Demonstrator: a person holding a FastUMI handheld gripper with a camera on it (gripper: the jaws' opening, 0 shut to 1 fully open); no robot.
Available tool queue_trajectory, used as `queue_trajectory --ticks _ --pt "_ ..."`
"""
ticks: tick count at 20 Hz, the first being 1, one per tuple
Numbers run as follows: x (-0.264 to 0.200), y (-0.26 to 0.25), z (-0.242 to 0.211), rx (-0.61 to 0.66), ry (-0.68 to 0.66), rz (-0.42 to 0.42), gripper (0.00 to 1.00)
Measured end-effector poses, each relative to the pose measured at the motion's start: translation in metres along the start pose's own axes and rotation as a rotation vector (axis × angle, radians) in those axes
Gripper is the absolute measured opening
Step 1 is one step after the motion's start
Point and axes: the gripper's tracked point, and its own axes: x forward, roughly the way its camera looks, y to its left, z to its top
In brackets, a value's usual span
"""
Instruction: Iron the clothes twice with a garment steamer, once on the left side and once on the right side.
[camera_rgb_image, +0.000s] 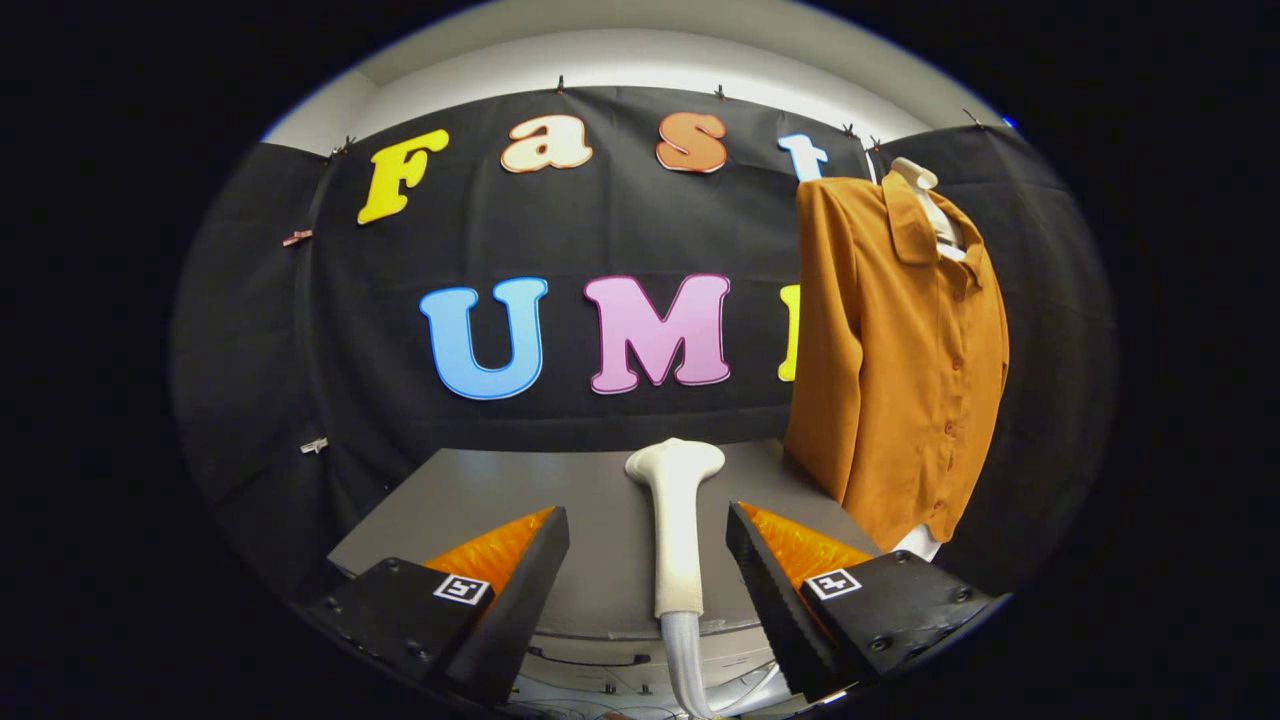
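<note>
With its fingers spread and empty, the hand-held gripper (648, 570) straddles the one garment steamer (676, 530), which lies on the tabletop (480, 500) between them, long axis pointing straight ahead, while the one orange shirt (900, 360) hangs beyond the tabletop's far right corner.

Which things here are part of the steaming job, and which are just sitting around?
Part of the job:
- steamer, lying on the table between the open jaws, not gripped
- orange shirt, hanging on a form beyond the fingers
- gripper

Just there:
- table
- black cloth wall with small clips
- white hose trailing from the steamer
</note>
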Motion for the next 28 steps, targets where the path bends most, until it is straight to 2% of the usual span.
queue_trajectory --ticks 6,10,12,13,15,16,17,18,22,28 --pt "0.056 -0.013 -0.046 0.018 0.165 -0.029 0.98" --pt "0.073 -0.018 -0.07 0.018 0.246 -0.051 0.98" --pt "0.077 -0.019 -0.077 0.008 0.277 -0.061 0.93" --pt "0.076 -0.021 -0.079 0.004 0.293 -0.071 0.83" --pt "0.078 -0.024 -0.08 -0.014 0.293 -0.082 0.73" --pt "0.077 -0.024 -0.078 -0.022 0.301 -0.084 0.64" --pt "0.079 -0.021 -0.078 -0.035 0.303 -0.084 0.45" --pt "0.081 -0.02 -0.081 -0.054 0.302 -0.077 0.45" --pt "0.081 -0.019 -0.077 -0.072 0.296 -0.056 0.35" --pt "0.076 -0.015 -0.071 -0.072 0.276 -0.032 0.35"
